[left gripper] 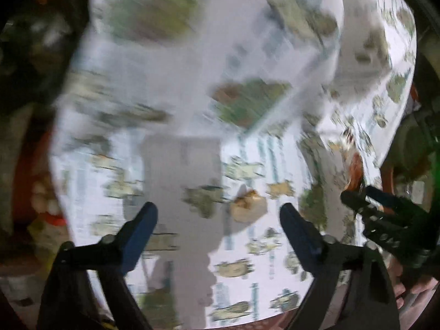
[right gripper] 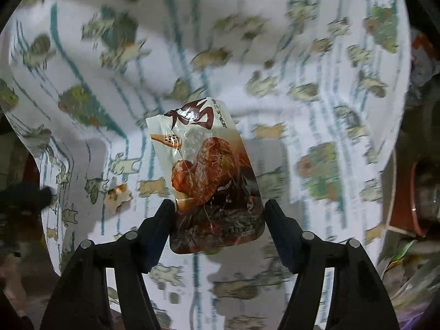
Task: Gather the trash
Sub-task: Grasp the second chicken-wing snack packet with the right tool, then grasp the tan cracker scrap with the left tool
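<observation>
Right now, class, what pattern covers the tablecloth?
White tablecloth with small animals and teal stripes; clearest in the right wrist view.

A white tablecloth (right gripper: 132, 143) printed with green and tan cartoon animals and teal stripes.

Left claw (left gripper: 218, 221) jaws apart over patterned cloth (left gripper: 275, 151), small scrap (left gripper: 249, 205) alone between them, right claw (right gripper: 220, 209) close beside, snack wrapper (right gripper: 209, 170) filling its gap, clutter beyond the cloth's edges
</observation>
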